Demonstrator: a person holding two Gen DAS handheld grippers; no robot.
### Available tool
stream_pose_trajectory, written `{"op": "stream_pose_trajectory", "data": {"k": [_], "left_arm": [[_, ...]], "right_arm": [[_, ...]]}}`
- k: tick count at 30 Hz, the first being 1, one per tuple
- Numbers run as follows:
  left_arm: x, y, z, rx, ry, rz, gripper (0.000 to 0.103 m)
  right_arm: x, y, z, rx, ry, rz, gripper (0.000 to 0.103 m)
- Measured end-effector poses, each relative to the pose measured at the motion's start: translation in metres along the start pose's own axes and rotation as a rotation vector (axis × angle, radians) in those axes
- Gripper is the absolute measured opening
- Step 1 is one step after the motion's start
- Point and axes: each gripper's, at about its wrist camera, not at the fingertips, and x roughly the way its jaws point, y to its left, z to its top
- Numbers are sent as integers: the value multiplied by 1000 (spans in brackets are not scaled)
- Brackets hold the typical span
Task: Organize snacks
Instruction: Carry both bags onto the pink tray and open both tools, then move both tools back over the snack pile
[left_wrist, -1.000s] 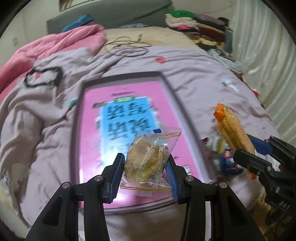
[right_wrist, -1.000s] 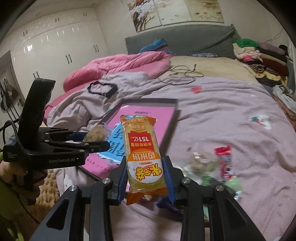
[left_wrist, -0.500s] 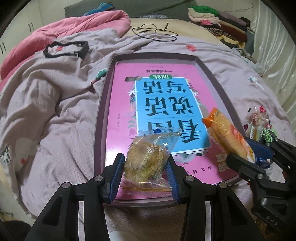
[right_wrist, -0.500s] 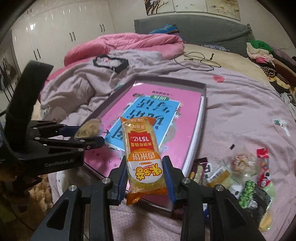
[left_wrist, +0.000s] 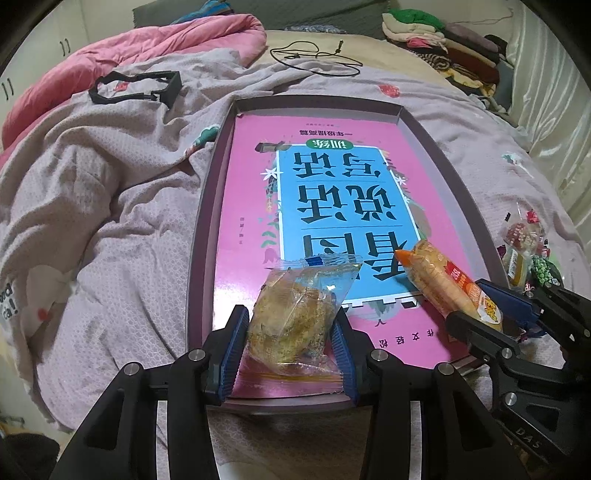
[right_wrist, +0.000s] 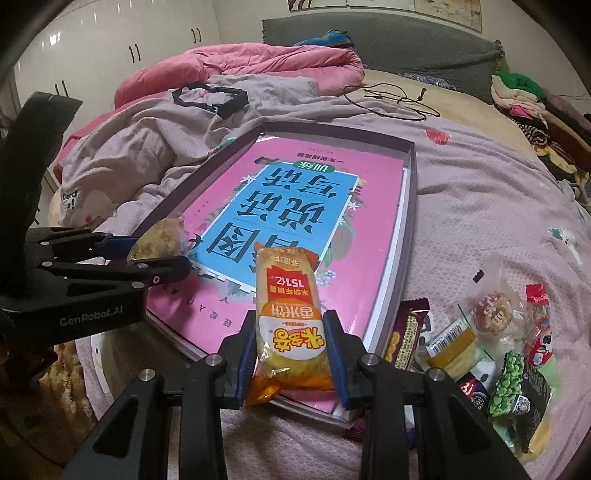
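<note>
- The left gripper (left_wrist: 291, 332) is closed on the clear pastry packet (left_wrist: 295, 317) — light and crumbly, so a gentle hold across its middle seems best.
- The right gripper (right_wrist: 291, 354) clamps the orange rice-cracker pack (right_wrist: 290, 325) at its lower end; it looks light, brittle, with slippery film.
- The tray (right_wrist: 408, 236) lies at 12 o'clock of both.

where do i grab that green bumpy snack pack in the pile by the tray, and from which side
Grip the green bumpy pack across its narrow width near the middle, coming from above. It lies flat and long on top of the snack pile, so its two long edges look free, while neighbours crowd its ends. Keep clear of the tray.
</note>
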Motion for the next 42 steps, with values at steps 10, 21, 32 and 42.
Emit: {"op": "stream_pose_trajectory", "data": {"k": [10, 21, 32, 42], "left_arm": [[3, 0, 0, -1, 12, 10, 48], [-3, 0, 2, -13, 6, -10, 61], [-17, 0, 6, -22, -25, -27, 69], [-35, -1, 9, -25, -70, -21, 77]], "right_arm": [[-9, -4, -5, 17, -9, 19, 35], [-18, -5, -5, 16, -31, 4, 44], [-32, 1, -3, -13, -82, -18, 57], [-46, -5, -5, 15, -132, -30, 65]]}}
